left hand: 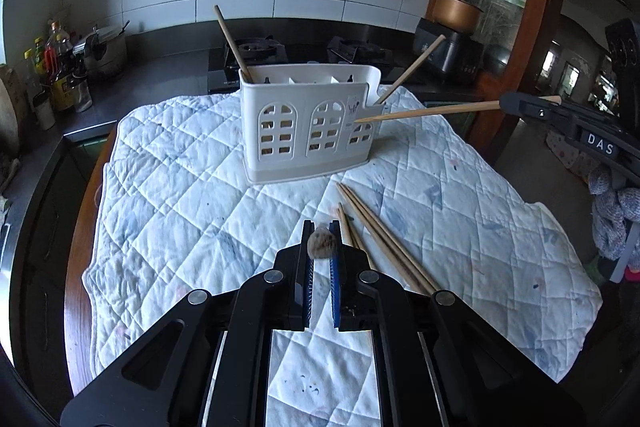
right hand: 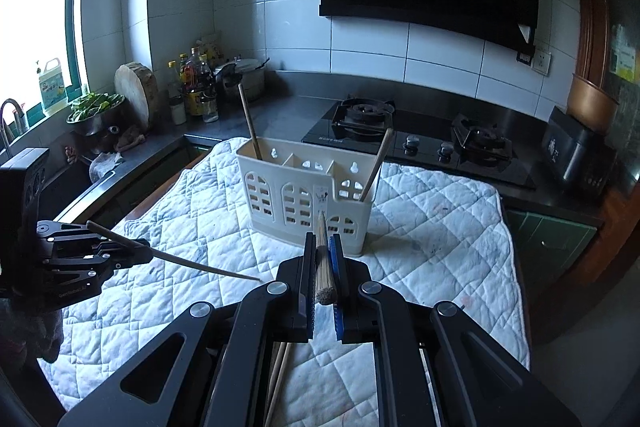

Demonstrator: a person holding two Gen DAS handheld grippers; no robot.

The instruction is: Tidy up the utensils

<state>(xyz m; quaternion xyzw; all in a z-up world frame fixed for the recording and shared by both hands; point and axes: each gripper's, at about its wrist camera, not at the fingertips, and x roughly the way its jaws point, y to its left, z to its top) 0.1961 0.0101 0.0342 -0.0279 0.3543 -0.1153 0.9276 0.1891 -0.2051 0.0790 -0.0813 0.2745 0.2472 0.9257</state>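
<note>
Both tongs clamp 1 chopstick each: left tongs (left hand: 322, 241), right tongs (right hand: 323, 259), above the quilt (left hand: 180, 187).

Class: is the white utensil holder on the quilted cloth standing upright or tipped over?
Upright. The utensil holder sits flat on the quilted cloth, opening upward, with two chopsticks leaning inside.

Middle holder (left hand: 308, 123) slots seemingly free.
</note>
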